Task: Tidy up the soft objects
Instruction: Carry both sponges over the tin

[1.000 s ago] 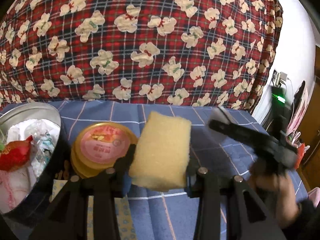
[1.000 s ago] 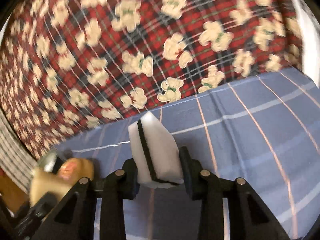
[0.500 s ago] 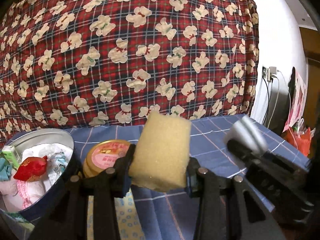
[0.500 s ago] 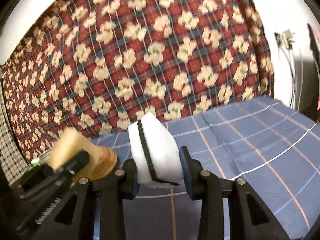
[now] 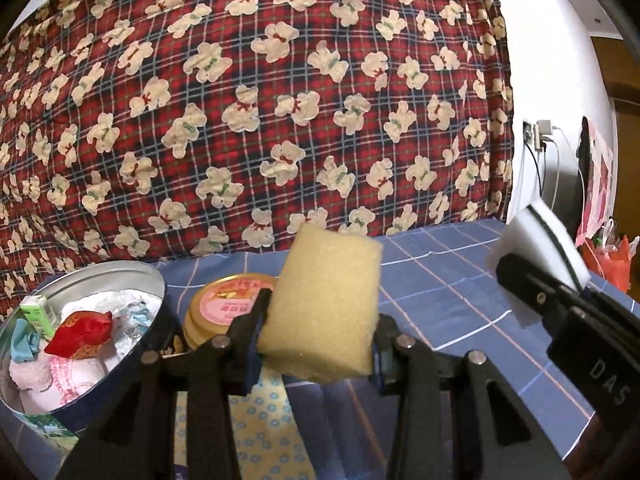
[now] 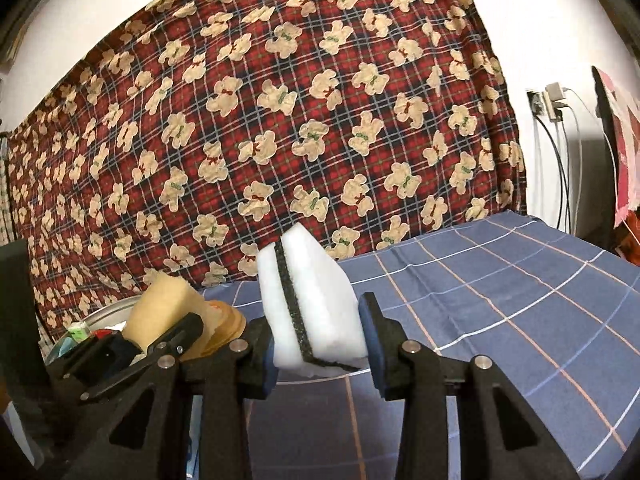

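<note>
Yellow foam fills the middle of the left wrist view: the left gripper (image 5: 318, 344) pinches a yellow sponge (image 5: 326, 306) between its two pads, holding it upright and clear of the blue checked cloth (image 5: 448, 292) that covers the surface. The sponge's sides bulge slightly past the pads, which suggests a light squeeze, enough to carry it without crushing it. To the near left stands a round metal tin (image 5: 156, 300), open at the top and already holding soft bits: a red pouch (image 5: 78, 334), white and pink fabric, and a small green box (image 5: 36, 312) at its far rim. That tin looks like the collecting place, so the sponge is probably held aloft ready to go in. Just right of the tin, touching or nearly touching it, sits a stack of orange lids (image 5: 224, 304), partly hidden behind the left pad.

On the right, the right gripper (image 6: 318, 344) is pressed onto a white sponge (image 6: 312, 308) with a dark scouring strip running down it, also raised above the cloth. It hangs to the right of the left tool, well apart from the tin, likely waiting its turn so the two tools do not crowd the opening. Behind everything a red plaid blanket (image 6: 280, 120) with bear prints rises as a backdrop, and cables hang from a wall socket (image 6: 554, 102) at far right.
</note>
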`<state>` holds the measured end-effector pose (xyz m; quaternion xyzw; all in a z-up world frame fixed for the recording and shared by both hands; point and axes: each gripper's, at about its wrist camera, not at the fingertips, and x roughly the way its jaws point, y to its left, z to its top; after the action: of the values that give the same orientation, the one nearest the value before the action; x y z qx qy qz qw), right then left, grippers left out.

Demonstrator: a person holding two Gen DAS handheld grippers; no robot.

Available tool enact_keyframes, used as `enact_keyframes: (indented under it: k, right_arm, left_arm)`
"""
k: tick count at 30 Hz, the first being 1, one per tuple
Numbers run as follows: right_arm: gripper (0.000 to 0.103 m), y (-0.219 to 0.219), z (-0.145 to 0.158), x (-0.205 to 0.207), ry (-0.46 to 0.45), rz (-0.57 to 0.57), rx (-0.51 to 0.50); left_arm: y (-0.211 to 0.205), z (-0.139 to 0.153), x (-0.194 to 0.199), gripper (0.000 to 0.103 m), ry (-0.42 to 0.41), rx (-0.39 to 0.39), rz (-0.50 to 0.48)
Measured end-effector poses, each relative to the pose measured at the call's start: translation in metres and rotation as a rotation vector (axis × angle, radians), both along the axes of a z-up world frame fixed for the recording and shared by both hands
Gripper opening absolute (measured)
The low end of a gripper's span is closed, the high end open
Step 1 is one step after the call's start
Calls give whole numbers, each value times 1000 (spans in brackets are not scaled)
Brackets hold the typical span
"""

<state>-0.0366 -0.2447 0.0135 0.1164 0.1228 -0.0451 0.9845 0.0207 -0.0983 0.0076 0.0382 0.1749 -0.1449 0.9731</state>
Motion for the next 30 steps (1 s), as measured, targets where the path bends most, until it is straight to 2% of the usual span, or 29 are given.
enact_keyframes:
  k: [8,12,16,21,25,30]
  right_arm:
    - [39,11,1,-1,19,22,-7]
    - [39,22,11,-4,-13,38,39]
    - [39,43,12,-3,-29,70,41]
    - [39,67,-4,7,16,94,35]
    - [39,74,-4,6,9,87,59]
    - [39,99,-2,2,-9,126,27]
  left_arm:
    - [13,-1,-3,40,22,-23,4]
    - [21,-1,-10,40,17,-23,7]
    - [33,-1,-14,40,24,-26,8]
    - [58,-1,-21,40,12,-30,27]
    - [81,-3,-21,40,19,-38,47]
    - [108,-4,-21,40,15,-55,85]
